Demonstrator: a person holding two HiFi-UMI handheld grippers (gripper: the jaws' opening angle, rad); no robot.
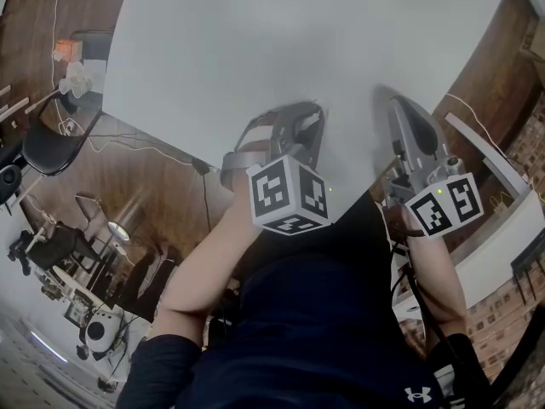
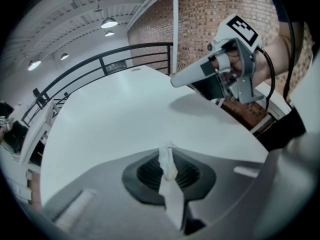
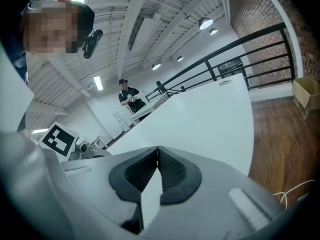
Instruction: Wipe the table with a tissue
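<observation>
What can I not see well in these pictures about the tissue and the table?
- Tissue: in the head view it is hidden by the left gripper. The left gripper view shows only a strip pinched between the shut jaws, so its full size is unknown.
- Whether the tissue touches the table: cannot tell in any view.
- Part of the table's near edge: covered by the person's body in the head view.

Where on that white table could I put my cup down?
Nearly all of the table is bare, from its near edge out to the black railing. Only that near edge is crowded, where the left gripper, pinching a tissue, and the right gripper hover.
</observation>
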